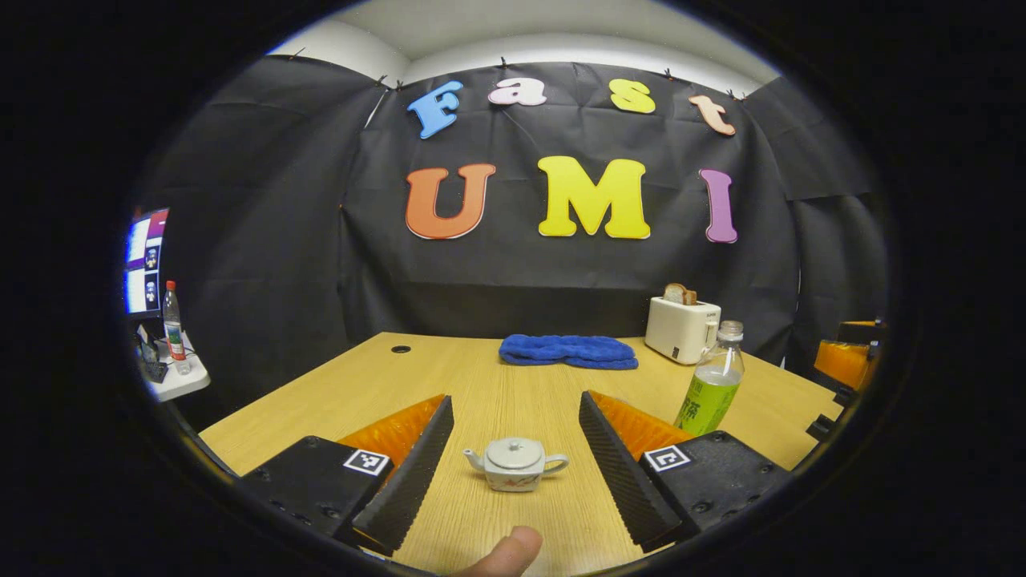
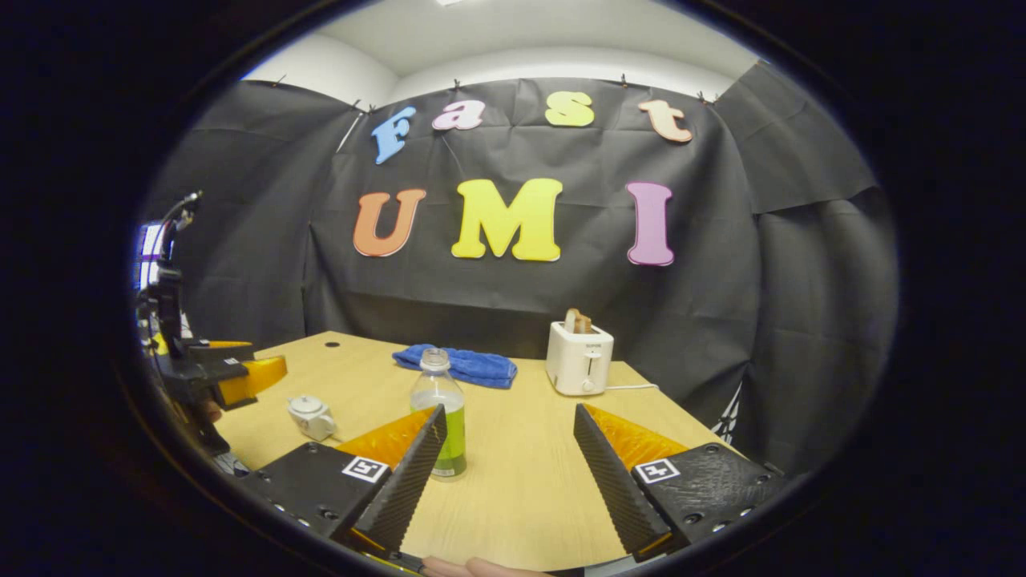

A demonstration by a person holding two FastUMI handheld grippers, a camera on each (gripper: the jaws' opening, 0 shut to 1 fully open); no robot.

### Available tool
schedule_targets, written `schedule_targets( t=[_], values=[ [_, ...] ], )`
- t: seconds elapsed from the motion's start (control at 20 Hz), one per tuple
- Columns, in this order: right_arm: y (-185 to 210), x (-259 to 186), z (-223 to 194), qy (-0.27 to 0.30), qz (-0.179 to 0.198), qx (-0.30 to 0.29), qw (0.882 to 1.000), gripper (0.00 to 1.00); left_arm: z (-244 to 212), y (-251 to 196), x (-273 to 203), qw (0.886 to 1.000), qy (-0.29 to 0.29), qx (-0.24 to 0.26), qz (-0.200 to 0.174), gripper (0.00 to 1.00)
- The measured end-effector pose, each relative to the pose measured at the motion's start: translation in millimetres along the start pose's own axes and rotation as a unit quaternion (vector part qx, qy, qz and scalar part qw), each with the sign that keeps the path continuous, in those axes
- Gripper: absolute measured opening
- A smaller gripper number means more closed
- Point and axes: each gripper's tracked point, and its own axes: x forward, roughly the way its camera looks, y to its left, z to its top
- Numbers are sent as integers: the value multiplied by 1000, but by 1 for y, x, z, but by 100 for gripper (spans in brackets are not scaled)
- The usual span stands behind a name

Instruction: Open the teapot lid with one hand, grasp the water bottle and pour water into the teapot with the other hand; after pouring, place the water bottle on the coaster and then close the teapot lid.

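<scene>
— Which way does the teapot (image 1: 515, 464) point?

— From my left gripper view, its spout points left and its handle right, so its long axis runs across the gap between my fingers. It sits upright on the wooden table (image 1: 481, 377), lid on.

— How does it look?

— Small, squat, pale, with a knob on the lid and a reddish pattern low on the body. The water bottle (image 2: 438, 413) stands upright too, clear with a pale cap, green drink inside and a green label.

— And your tongs?

— My left gripper (image 1: 513, 457) hangs over the near table edge, fingers wide apart, the teapot between them, touching neither. My thumb tip (image 1: 506, 554) shows at the bottom. My right gripper (image 2: 505, 473) is also spread wide and holds nothing; the bottle stands just behind its left finger. A blue towel (image 2: 465, 365) and a white toaster (image 2: 579, 358) sit at the far side.
</scene>
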Motion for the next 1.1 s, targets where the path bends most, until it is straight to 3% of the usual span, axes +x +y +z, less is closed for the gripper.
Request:
schedule_targets(
  t=[0.3,0.5,0.55,0.6,0.75,0.85,0.95,1.1],
  values=[
    [0,8,-8,12,-6,-2,1000,96,-44,3,55,999,43,-3,-5,99],
    [2,12,-15,20,-8,-3,1000,96,-59,-8,73,998,62,-4,-30,92],
    [2,13,-15,20,-9,-5,1000,96,-62,-11,75,997,66,-5,-37,82],
    [3,13,-16,21,-9,-6,1000,96,-63,-15,76,997,63,-4,-43,79],
    [5,13,-18,23,-7,-8,1000,96,-62,-9,80,998,57,15,-31,60],
    [5,15,-20,25,-7,-8,1000,95,-62,2,81,998,55,10,-13,35],
    [6,15,-20,26,-7,-9,1000,96,-62,-3,84,998,56,-8,-19,18],
    [6,14,-20,24,-8,-11,1000,96,-62,-5,84,998,56,-1,-18,9]
  ],
)
